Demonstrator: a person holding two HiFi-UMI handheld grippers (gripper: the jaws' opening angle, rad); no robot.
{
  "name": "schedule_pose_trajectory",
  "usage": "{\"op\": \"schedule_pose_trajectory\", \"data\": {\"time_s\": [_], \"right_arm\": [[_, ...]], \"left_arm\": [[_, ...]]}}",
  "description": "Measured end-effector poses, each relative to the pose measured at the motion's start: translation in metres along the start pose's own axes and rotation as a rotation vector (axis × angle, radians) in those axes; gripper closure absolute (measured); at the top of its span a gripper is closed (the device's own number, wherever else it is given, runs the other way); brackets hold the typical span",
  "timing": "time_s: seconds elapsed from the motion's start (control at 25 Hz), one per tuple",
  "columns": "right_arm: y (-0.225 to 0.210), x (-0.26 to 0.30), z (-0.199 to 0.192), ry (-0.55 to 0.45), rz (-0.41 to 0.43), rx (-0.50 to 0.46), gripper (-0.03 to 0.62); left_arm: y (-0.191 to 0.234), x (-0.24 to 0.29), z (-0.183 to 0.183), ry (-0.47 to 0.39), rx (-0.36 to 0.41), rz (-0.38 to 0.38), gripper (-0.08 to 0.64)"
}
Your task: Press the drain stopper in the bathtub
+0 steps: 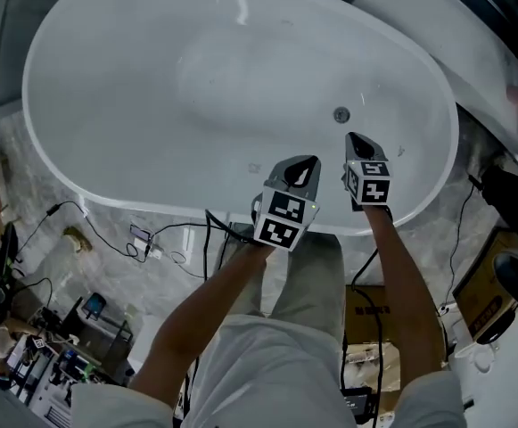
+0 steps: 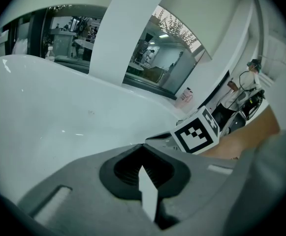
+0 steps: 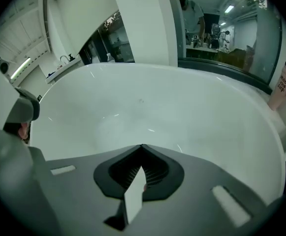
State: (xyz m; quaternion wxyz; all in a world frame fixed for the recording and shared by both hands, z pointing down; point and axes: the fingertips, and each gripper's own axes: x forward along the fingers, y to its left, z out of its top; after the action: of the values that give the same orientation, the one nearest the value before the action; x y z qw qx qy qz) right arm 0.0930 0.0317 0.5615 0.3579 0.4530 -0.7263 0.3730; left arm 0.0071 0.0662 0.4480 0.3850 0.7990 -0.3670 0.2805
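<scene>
Left tool (image 2: 143, 150) closed, white bathtub (image 2: 54, 117) beyond

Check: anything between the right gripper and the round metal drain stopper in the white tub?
Nothing visible. Only bare surface of the white oval bathtub lies between the shut right gripper and the small round metal drain stopper. The shut left gripper sits to the side, off that line.

Ahead of the right gripper (image 1: 357, 141) the tub (image 1: 89, 199) is wide and open, with lots of room to go forward and down. The stopper (image 1: 341, 114) sits just ahead of its tip, with open space between them. Close on its left is the left gripper (image 1: 305, 165), and a thin gap lies between the two. The tub's rim runs under the back of both. To the right, the tub wall curves up nearby. Past the tub stands a pillar (image 3: 143, 23).
</scene>
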Motion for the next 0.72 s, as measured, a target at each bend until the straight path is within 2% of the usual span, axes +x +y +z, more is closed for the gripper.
{"op": "schedule_pose_trajectory", "data": {"time_s": [0.28, 0.72], "right_arm": [[0.028, -0.049, 0.042, -0.087, 0.0, 0.05, 0.591], [0.092, -0.16, 0.118, -0.26, 0.058, 0.007, 0.591]], "left_arm": [[-0.002, -0.047, 0.02, -0.018, 0.007, 0.015, 0.56], [-0.029, -0.138, 0.07, -0.132, 0.012, 0.025, 0.56]]}}
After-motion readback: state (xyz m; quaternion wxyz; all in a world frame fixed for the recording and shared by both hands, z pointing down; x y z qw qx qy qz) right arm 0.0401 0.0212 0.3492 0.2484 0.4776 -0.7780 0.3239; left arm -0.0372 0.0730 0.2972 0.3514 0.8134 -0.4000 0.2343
